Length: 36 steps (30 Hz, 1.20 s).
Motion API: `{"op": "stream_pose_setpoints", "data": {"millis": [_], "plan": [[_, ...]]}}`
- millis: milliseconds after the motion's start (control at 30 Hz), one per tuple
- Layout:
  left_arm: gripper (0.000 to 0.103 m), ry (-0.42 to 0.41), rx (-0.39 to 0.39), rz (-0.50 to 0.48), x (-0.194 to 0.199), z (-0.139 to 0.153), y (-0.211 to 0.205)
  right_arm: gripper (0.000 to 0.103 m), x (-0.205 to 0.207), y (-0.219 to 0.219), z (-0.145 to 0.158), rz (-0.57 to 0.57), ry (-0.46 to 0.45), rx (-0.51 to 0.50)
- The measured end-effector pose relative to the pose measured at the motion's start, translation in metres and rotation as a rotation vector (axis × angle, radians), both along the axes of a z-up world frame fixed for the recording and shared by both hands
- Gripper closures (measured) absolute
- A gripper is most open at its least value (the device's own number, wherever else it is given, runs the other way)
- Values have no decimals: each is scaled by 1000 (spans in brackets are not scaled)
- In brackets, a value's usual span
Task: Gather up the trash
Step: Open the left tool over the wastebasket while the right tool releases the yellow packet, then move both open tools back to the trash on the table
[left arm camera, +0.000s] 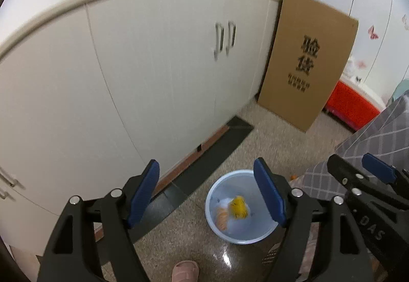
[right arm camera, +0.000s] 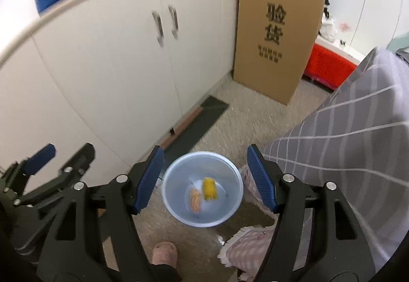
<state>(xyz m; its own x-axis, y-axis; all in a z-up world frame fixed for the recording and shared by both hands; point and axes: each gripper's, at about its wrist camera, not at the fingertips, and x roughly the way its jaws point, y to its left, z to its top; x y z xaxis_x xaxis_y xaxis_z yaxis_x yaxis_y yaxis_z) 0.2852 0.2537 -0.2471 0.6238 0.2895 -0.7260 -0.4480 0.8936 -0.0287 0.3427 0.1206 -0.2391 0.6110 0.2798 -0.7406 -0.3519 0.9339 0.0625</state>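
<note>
We hold both tongs over the floor w/ nothing in them: left tongs (left arm camera: 207,192) spread wide, right tongs (right arm camera: 205,177) spread wide too. Below sits the round pale-blue plastic bin (right arm camera: 231,195) on the speckled floor, near the white cabinet doors (left arm camera: 153,64). Inside it lie a yellow crumpled wrapper (right arm camera: 209,188) & an orange-striped scrap (right arm camera: 195,200), side by side. A brown cardboard sheet (right arm camera: 276,33) leans upright by the cabinet.

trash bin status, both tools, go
Left tool open, empty. Right tool open, empty. Round pale blue plastic bin on floor below, yellow scrap and orange scrap inside. Nothing blocking the bin.
</note>
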Motion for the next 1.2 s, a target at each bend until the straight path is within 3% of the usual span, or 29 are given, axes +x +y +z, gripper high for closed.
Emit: {"op": "stream_pose_setpoints", "data": {"millis": [333,567,833,1033,1200], "plan": [[23,-205,9,-19,-65,104,-42,30,-69,-55,104,-25,-148,130],[21,-261,-24,-145,-89,149,-109,28,-115,-134,147,-123,-223,178],[21,-193,-46,-382,-84,156,-210,26,-143,-243,153,-314,-245,191],[21,-108,-52,-529,-61,139,-284,26,-149,-323,136,-482,-213,186],[21,-44,-65,-596,-36,120,-320,26,-147,-376,114,-564,-170,186]]}}
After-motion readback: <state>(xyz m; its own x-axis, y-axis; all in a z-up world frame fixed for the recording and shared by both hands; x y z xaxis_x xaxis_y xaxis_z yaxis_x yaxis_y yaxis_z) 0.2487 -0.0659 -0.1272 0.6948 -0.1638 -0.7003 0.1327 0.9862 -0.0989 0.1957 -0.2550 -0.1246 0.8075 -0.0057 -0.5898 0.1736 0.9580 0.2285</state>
